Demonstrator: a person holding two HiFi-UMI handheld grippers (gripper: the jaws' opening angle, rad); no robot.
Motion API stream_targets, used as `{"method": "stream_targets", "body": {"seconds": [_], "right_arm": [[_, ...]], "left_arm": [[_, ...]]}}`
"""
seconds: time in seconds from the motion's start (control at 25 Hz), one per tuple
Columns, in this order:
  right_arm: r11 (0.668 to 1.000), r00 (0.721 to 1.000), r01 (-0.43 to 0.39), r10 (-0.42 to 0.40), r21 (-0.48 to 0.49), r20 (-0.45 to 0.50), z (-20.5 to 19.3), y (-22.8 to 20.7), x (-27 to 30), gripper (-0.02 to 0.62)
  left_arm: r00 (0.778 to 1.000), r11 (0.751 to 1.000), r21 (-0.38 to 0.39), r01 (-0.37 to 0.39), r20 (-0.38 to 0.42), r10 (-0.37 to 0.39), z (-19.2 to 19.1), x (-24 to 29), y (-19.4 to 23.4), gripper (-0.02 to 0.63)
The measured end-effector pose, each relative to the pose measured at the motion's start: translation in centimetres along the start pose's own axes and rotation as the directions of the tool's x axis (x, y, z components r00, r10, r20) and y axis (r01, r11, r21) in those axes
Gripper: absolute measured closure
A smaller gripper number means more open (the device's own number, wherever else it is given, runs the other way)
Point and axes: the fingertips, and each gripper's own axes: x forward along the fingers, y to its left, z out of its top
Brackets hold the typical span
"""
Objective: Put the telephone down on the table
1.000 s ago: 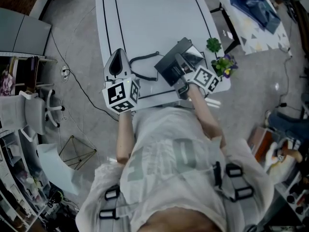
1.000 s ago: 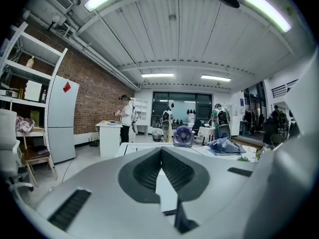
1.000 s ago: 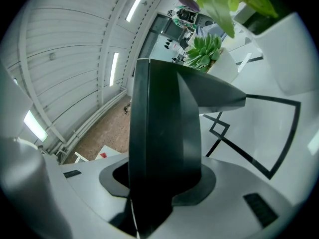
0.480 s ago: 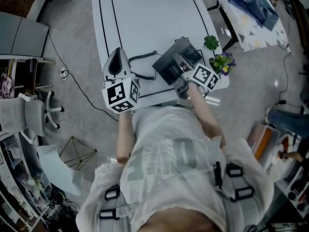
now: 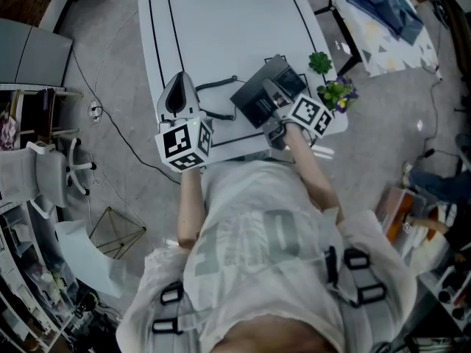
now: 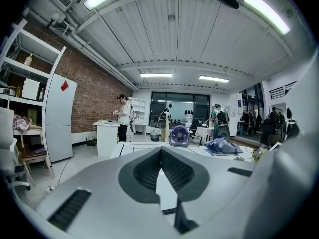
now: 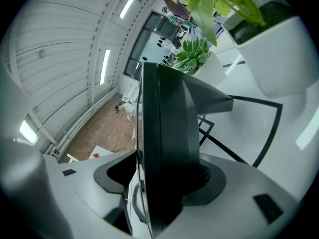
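The black telephone (image 5: 250,101) lies on the white table (image 5: 221,20) near its right front corner, its black cord (image 5: 217,88) trailing left. My right gripper (image 5: 272,94) straddles the telephone from the front. In the right gripper view the telephone (image 7: 169,108) stands as a dark slab between the jaws of the right gripper (image 7: 167,163), which are opening; a dark gap shows at the left jaw. My left gripper (image 5: 179,79) hovers over the table's front left edge. In the left gripper view the left gripper (image 6: 160,151) has its jaws together with nothing between them.
Two small potted plants (image 5: 321,65) (image 5: 338,94) stand right beside the telephone; one white pot (image 7: 279,49) looms close in the right gripper view. A second table with blue cloth (image 5: 390,13) lies to the right. A chair (image 5: 51,168) stands on the left.
The table, telephone and right gripper sit slightly further left in the head view than before. The left gripper has barely moved.
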Motion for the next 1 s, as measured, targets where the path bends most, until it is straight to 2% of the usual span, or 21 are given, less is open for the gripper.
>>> {"method": "stream_targets", "body": {"seconds": [0.2, 0.48, 1.0], "right_arm": [[1.0, 1.0, 0.021, -0.021, 0.017, -0.02, -0.2, -0.4, 0.0, 0.331], [0.996, 0.996, 0.09, -0.089, 0.025, -0.023, -0.3, -1.0, -0.4, 0.308], [0.998, 0.998, 0.065, -0.064, 0.028, -0.018, -0.3, -0.4, -2.4, 0.307]], "left_arm": [[1.0, 1.0, 0.002, 0.009, -0.003, -0.009, 0.0, 0.1, -0.5, 0.6], [1.0, 1.0, 0.004, 0.015, -0.003, -0.015, 0.0, 0.3, -1.0, 0.599], [0.998, 0.998, 0.007, 0.06, 0.002, -0.06, 0.0, 0.4, -2.9, 0.6]]}}
